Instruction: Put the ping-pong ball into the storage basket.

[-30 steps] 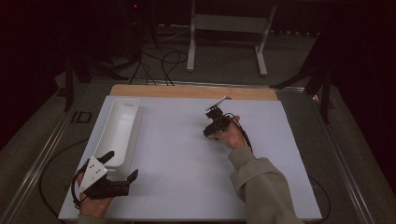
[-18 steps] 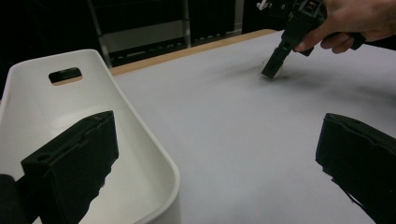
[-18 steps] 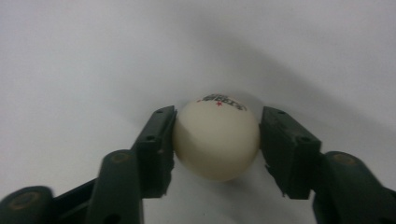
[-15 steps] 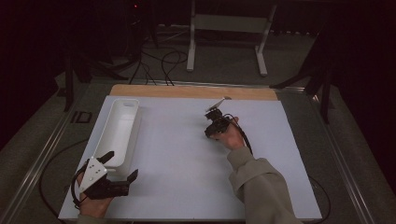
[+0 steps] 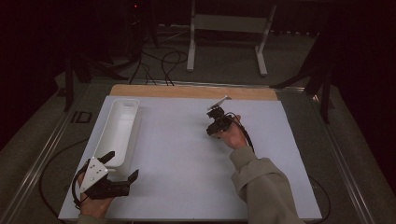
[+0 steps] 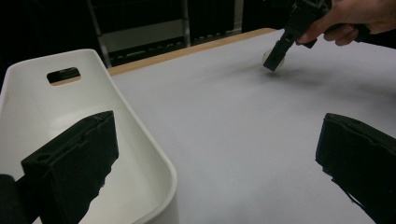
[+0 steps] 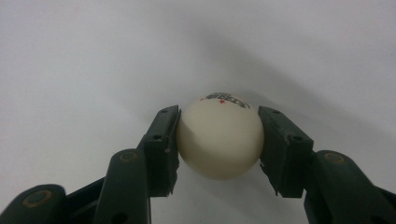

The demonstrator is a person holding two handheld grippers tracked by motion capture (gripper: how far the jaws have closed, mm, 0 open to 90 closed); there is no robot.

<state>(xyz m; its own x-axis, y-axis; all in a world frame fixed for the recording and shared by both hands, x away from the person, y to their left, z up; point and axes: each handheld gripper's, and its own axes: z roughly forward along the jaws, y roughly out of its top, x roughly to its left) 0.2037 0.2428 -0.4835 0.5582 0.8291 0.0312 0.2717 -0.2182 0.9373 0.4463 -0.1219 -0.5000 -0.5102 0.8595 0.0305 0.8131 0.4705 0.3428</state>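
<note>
The right gripper (image 7: 218, 140) is pinched on a white ball (image 7: 219, 137), one jaw pressed to each side, small dark and red print showing on the ball's top. In the right gripper view the ball sits just over the pale mat (image 7: 93, 56), a soft shadow under it; whether it touches the mat cannot be told from here. From the high view, the right gripper (image 5: 215, 119) is out past the middle of the mat (image 5: 187, 158), toward the far wooden edge (image 5: 187, 91), with the right hand (image 5: 231, 133) wrapped round its body and the sleeve (image 5: 261, 186) running back to the near edge. The left gripper view catches the same scene from across the table: the right gripper (image 6: 280, 53) tilted down, tips at the mat, a pale round shape, the ball (image 6: 268, 57), at its tip.

Down at the near left corner, the left gripper (image 5: 121, 168) has its jaws spread wide, holding nothing. One jaw hangs over the near end of the white tray (image 5: 119, 135), the other over bare mat. In its own view the left gripper (image 6: 217, 154) shows the tray (image 6: 159, 163) with a handle slot (image 6: 63, 74) cut in its far wall. Tray and ball are well apart.
</note>
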